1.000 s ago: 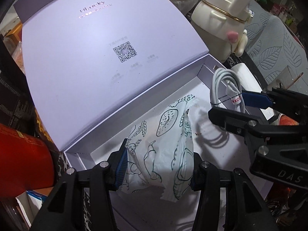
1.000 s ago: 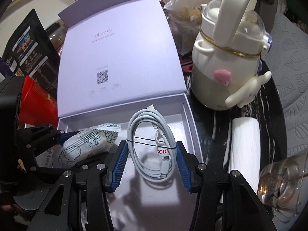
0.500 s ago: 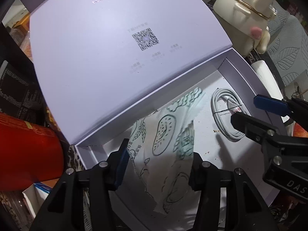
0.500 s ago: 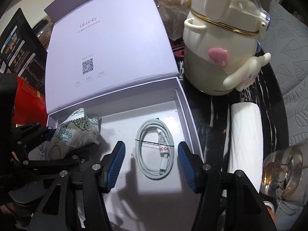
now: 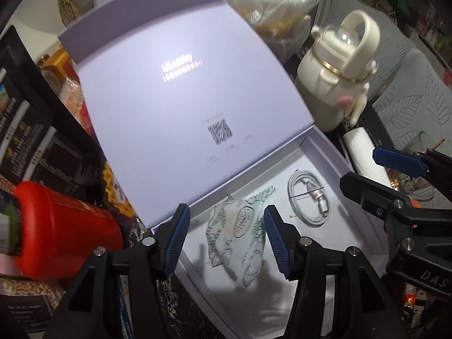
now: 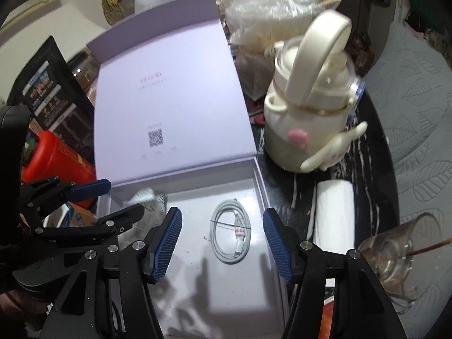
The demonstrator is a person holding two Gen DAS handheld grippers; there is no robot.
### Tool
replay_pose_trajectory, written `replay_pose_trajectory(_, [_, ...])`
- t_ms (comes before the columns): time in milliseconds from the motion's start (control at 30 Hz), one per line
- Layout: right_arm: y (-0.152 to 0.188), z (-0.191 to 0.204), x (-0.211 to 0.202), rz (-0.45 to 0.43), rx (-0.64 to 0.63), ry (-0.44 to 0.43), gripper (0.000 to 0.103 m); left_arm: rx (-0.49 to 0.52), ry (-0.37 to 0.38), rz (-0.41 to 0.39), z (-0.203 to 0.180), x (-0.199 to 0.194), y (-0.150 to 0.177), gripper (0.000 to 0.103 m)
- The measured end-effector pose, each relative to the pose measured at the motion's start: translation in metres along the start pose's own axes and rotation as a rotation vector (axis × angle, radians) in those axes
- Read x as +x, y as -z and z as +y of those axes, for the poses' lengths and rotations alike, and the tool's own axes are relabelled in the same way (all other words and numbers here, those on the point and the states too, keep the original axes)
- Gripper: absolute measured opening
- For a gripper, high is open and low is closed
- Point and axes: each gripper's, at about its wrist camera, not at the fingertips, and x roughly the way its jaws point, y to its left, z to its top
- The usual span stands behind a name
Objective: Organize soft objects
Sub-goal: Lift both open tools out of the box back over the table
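A lavender box stands with its lid up. On its white floor lie a soft packet printed with green drawings and a coiled white cable. My left gripper hovers above the packet, its jaws opening and the pads clear of it. My right gripper hangs over the cable, its jaws also opening with nothing pressed between them. In the right wrist view the left gripper partly hides the packet. The right gripper shows at the right edge of the left wrist view.
A cream character kettle and a white roll stand right of the box, with a glass nearer. A red container and dark packages crowd the left. A clear plastic bag sits behind.
Both grippers have opened and risen away from the box. The packet and the cable, held a second ago, now lie loose on the box floor.
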Motion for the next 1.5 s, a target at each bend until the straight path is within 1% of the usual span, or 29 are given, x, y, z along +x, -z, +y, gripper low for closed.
replay_pose_trajectory(133, [-0.008, 0.005, -0.029, -0.050, -0.021, 0.006, 0.060, 0.000, 0.007, -0.049, 0.006, -0.024, -0.004, 0.054])
replay_pose_trajectory(200, [-0.010, 0.010, -0.041, -0.073, -0.029, 0.009, 0.060, 0.003, 0.008, -0.078, 0.009, -0.044, -0.009, 0.054])
replay_pose_trajectory(400, [-0.013, 0.021, -0.088, -0.158, -0.051, 0.019, 0.060, 0.016, 0.009, -0.168, 0.011, -0.097, -0.006, 0.054])
replay_pose_trajectory(633, [0.000, 0.036, -0.138, -0.239, -0.066, 0.027, 0.060, 0.032, 0.019, -0.255, 0.005, -0.153, 0.009, 0.054])
replay_pose_trajectory(833, [0.020, 0.044, -0.174, -0.282, -0.067, 0.039, 0.060, 0.062, 0.026, -0.301, -0.004, -0.188, 0.029, 0.054])
replay_pose_trajectory(967, [0.036, 0.046, -0.190, -0.292, -0.067, 0.051, 0.060, 0.080, 0.034, -0.308, -0.011, -0.202, 0.046, 0.054])
replay_pose_trajectory(1167, [0.069, 0.049, -0.208, -0.290, -0.064, 0.072, 0.060, 0.112, 0.061, -0.286, -0.025, -0.210, 0.078, 0.054])
replay_pose_trajectory(1333, [0.103, 0.047, -0.215, -0.266, -0.043, 0.083, 0.060, 0.150, 0.088, -0.247, -0.040, -0.207, 0.109, 0.054])
replay_pose_trajectory(1500, [0.143, 0.044, -0.217, -0.219, -0.023, 0.093, 0.060, 0.194, 0.119, -0.205, -0.057, -0.201, 0.135, 0.054])
